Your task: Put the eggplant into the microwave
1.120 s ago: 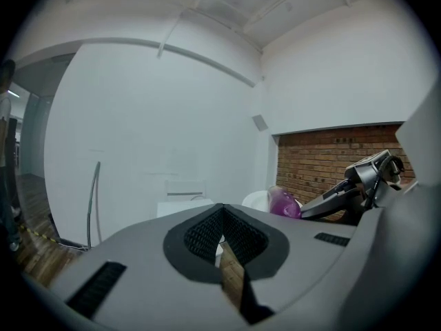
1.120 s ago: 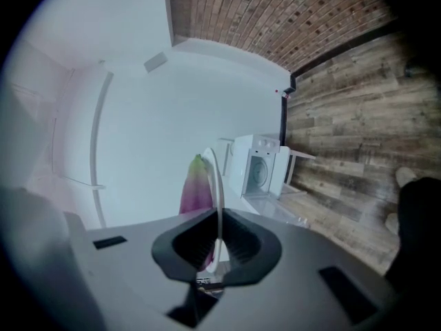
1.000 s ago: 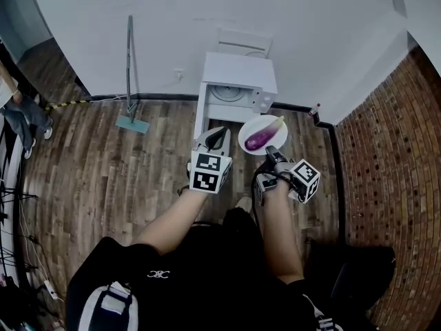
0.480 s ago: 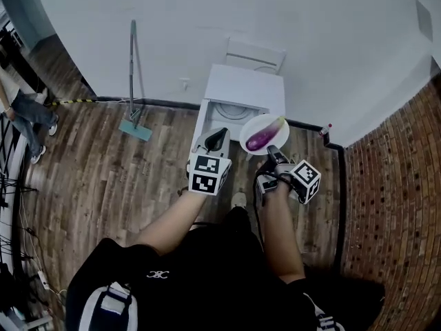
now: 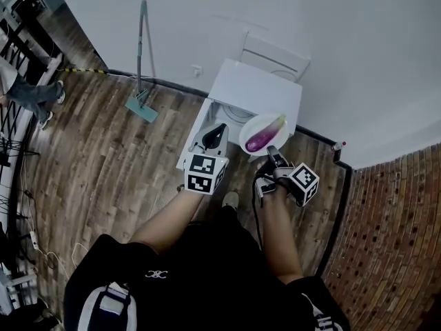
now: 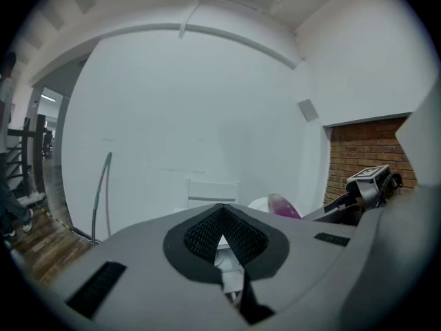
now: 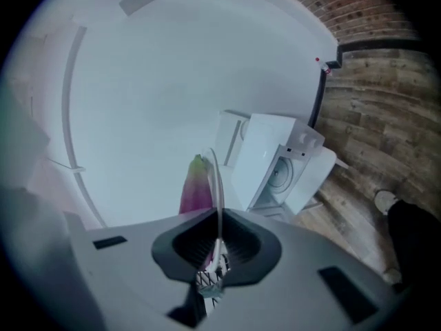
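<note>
Eggplant [image 5: 264,134], purple, lies on a white plate [image 5: 245,142] whose near rim the right claw [image 5: 270,149] pinches, just in front of the open white microwave [image 5: 258,88] at the far wall. Left claw [image 5: 216,131], pressed together on nothing, hovers just left of the plate.

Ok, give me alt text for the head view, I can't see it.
Seen from above, the right gripper holds a white plate carrying a purple eggplant before an open white microwave against the wall. The left gripper is alongside, empty.
</note>
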Demonstrator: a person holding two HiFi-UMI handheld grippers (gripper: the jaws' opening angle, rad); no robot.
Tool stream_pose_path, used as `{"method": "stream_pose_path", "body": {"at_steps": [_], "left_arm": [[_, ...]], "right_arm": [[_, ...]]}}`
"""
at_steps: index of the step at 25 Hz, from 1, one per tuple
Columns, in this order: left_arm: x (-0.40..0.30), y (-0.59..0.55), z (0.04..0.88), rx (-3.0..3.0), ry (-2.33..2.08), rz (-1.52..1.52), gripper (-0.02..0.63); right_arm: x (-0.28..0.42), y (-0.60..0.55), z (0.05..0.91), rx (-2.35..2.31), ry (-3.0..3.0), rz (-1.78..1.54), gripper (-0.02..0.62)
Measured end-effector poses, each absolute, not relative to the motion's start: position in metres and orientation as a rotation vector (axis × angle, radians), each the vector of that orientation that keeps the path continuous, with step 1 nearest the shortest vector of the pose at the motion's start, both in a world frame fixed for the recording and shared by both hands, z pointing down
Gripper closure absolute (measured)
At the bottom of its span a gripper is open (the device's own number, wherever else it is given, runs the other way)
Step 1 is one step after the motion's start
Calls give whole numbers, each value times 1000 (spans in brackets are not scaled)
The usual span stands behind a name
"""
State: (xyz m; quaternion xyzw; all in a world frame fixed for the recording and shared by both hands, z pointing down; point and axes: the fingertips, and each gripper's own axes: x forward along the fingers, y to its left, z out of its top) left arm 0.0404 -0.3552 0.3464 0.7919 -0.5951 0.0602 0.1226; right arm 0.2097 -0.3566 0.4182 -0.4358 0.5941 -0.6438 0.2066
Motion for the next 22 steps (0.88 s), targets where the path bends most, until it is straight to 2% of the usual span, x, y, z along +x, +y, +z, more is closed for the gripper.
{"method": "stream_pose_path", "body": {"at_steps": [9, 22], "left_arm": [[37, -384, 377, 2166, -1855, 153, 615], [39, -374, 510, 2089, -1846, 200, 615]], "right_arm": [[189, -401, 473, -1100, 1911, -1931, 568], [158, -407, 622, -1096, 1832, -2104, 568]]}}
